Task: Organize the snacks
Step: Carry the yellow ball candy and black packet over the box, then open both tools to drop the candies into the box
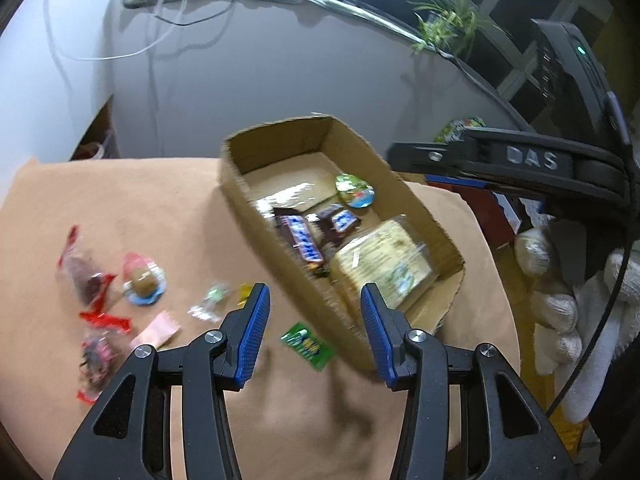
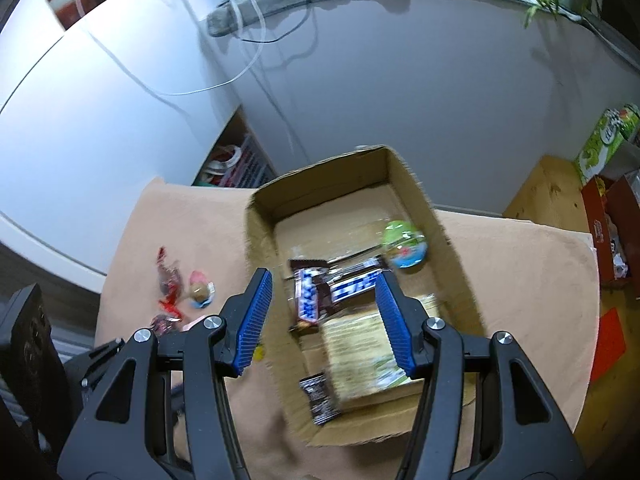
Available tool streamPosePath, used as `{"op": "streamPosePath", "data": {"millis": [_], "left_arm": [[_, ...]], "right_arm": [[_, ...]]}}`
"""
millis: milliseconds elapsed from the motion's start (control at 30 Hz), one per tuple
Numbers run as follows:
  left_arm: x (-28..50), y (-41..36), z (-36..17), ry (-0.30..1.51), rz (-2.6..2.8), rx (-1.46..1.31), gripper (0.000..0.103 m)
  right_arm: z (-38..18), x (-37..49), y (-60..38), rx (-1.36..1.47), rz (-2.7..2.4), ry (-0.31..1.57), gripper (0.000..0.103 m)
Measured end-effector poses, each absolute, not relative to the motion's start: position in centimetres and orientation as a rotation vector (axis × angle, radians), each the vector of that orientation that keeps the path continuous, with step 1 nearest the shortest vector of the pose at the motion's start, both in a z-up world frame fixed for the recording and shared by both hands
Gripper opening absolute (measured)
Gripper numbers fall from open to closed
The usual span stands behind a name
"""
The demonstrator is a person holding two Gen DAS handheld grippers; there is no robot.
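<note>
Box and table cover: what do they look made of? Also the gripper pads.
Box: brown corrugated cardboard, matte; rough cut edges and raw brown walls suggest it.
Table cover: probably a peach felt or fleece cloth, matte with no glare; blur leaves the weave unclear.
Pads: blue, finely ribbed, likely rubber or soft plastic, set in black, slightly glossy plastic fingers with metal pivot screws.

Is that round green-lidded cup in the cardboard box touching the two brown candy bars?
Apart. The right wrist view shows the round green-lidded cup with bare box floor between it and the brown candy bars.
</note>
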State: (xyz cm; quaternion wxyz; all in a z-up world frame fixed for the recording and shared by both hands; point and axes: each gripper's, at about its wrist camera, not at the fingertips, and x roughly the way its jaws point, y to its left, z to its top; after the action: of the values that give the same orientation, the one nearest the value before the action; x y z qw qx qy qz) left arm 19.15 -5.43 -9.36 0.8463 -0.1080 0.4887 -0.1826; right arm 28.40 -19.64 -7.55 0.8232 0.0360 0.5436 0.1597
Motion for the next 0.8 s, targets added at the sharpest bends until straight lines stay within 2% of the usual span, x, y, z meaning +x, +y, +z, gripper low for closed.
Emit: {"op": "streamPosePath", "data": {"millis": [400, 800], "left_arm": [[14.8, 4.5, -11.5, 1.047, -0.193, -0.315, 0.046], [14.1, 9.0, -13.9, 1.069, -0.103, -0.355, 0.046]], "right_arm": [[-7.1, 25.1, -12.6, 0.031, 0.526, 1.181, 0.057], [-10.9, 26.3, -4.4, -0.084, 0.655, 1.296, 0.057]]}}
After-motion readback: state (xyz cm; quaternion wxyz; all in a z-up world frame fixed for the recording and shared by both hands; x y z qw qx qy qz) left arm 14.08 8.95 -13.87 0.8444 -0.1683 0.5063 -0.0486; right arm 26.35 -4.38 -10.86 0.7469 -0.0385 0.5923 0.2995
